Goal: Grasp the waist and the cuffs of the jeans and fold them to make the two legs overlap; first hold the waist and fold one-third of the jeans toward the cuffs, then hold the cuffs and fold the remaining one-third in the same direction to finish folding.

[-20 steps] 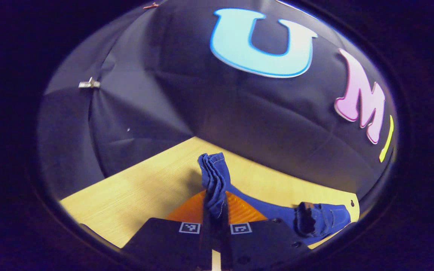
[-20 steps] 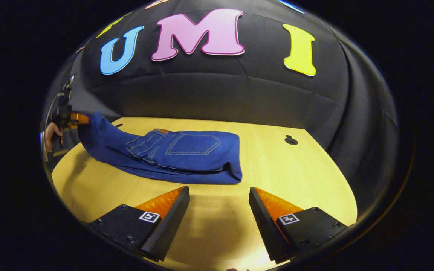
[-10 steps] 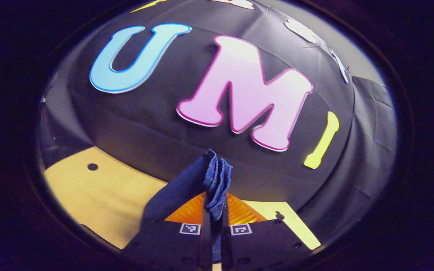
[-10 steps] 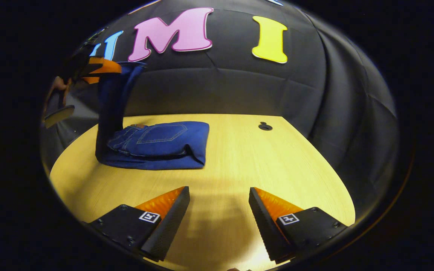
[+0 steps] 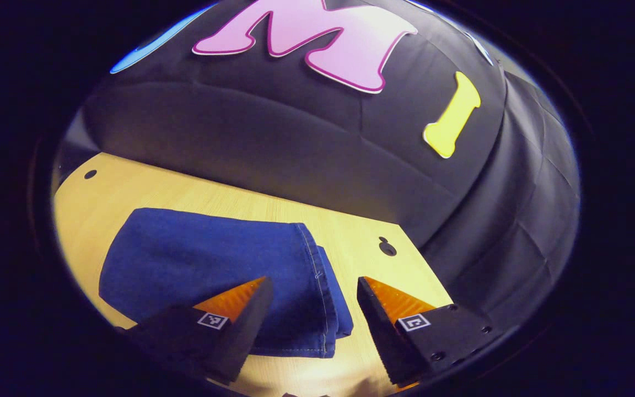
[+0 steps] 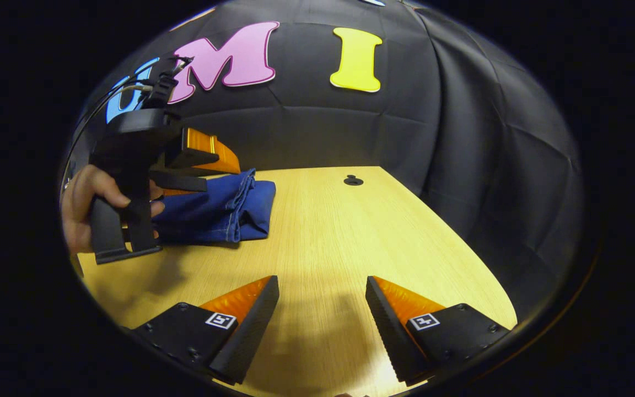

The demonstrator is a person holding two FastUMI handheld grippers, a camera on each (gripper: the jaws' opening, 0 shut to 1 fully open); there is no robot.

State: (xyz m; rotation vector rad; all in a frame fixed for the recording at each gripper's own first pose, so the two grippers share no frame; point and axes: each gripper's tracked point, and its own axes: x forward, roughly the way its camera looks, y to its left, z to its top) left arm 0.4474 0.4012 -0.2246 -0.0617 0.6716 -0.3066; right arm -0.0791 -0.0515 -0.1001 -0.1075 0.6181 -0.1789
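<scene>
The blue jeans [image 5: 207,264] lie folded into a compact stack on the wooden table [image 5: 130,187], the cuff hem on top along the stack's right edge. My left gripper [image 5: 313,286] hovers open just above that hem, nothing between its fingers. In the right gripper view the folded jeans [image 6: 229,207] sit at the left of the table, with the left gripper [image 6: 196,165] held by a hand [image 6: 83,204] right over them. My right gripper [image 6: 322,284] stands open over bare wood, well to the right of the jeans.
A cable hole [image 5: 387,248] in the table [image 6: 350,231] lies just beyond the jeans' right edge; the same hole [image 6: 353,180] appears near the back wall. A second hole [image 5: 90,174] is at the far left. The booth's cloth wall closes the table's back and right sides.
The left gripper carried the cuffs over the folded stack, laid them down and opened. The jeans went from partly lifted to a flat stack. The right gripper stayed open over the table.
</scene>
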